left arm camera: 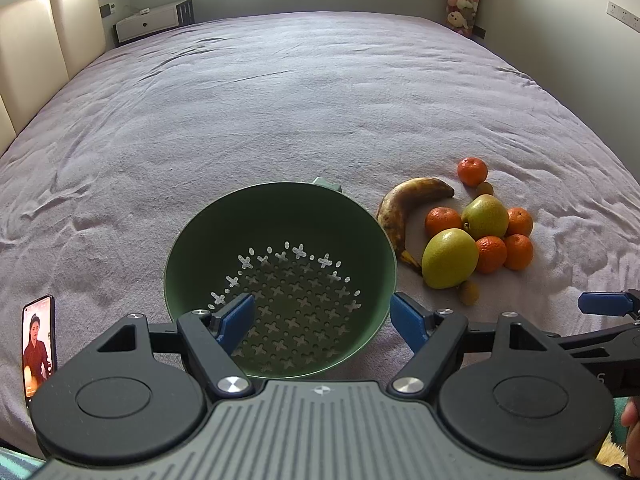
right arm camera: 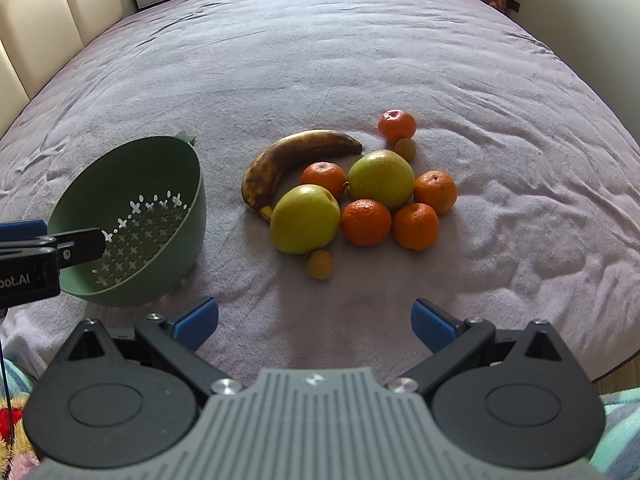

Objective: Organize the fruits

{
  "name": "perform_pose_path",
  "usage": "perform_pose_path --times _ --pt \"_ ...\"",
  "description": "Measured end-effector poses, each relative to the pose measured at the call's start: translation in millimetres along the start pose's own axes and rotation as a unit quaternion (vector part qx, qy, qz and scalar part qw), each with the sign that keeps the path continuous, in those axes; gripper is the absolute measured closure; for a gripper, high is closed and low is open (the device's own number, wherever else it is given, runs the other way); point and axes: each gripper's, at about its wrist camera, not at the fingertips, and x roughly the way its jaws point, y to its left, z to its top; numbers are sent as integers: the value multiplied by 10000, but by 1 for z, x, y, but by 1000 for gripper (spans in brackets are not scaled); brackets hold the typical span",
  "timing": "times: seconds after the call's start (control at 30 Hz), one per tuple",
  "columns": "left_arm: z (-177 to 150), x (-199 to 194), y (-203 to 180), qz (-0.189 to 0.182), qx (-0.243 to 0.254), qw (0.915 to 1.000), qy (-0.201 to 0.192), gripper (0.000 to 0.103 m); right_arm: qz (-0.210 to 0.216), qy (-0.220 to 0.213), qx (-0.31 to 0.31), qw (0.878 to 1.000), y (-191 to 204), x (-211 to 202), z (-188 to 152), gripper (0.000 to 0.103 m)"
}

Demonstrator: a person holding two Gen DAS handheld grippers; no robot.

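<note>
A green colander [left arm camera: 280, 216] lies tilted toward me on the purple bedspread. My left gripper [left arm camera: 322, 320] is open; one blue pad hangs inside the bowl and the other outside its right wall, neither pressing on it. To the colander's right lies the fruit pile: a browned banana [right arm camera: 288, 160], two yellow-green apples [right arm camera: 306, 218] [right arm camera: 380, 180], several mandarins [right arm camera: 366, 222] and two small tan fruits [right arm camera: 319, 264] [right arm camera: 405, 148]. My right gripper [right arm camera: 316, 322] is open just short of the pile, holding nothing.
A phone [left arm camera: 39, 344] with a video playing lies on the bed left of the colander. A cream headboard [left arm camera: 52, 40] and a white nightstand [left arm camera: 148, 22] stand at the far left. The bed's edge [right arm camera: 616, 364] runs close on the right.
</note>
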Motion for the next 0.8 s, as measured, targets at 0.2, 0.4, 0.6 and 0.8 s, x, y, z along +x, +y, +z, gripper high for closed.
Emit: perform_pose_path --times 0.2,0.4,0.6,0.8 --pt "0 0 0 -11 7 10000 -2 12 -17 19 3 10000 0 1 -1 4" --pt "-2 0 -3 -36 16 10000 19 12 -17 33 10 10000 0 2 0 4" --pt "-2 0 -3 -38 2 10000 21 12 -21 55 4 10000 0 2 1 4" --pt "-1 0 -4 -106 -19 9999 39 13 -31 63 20 10000 -1 3 0 4"
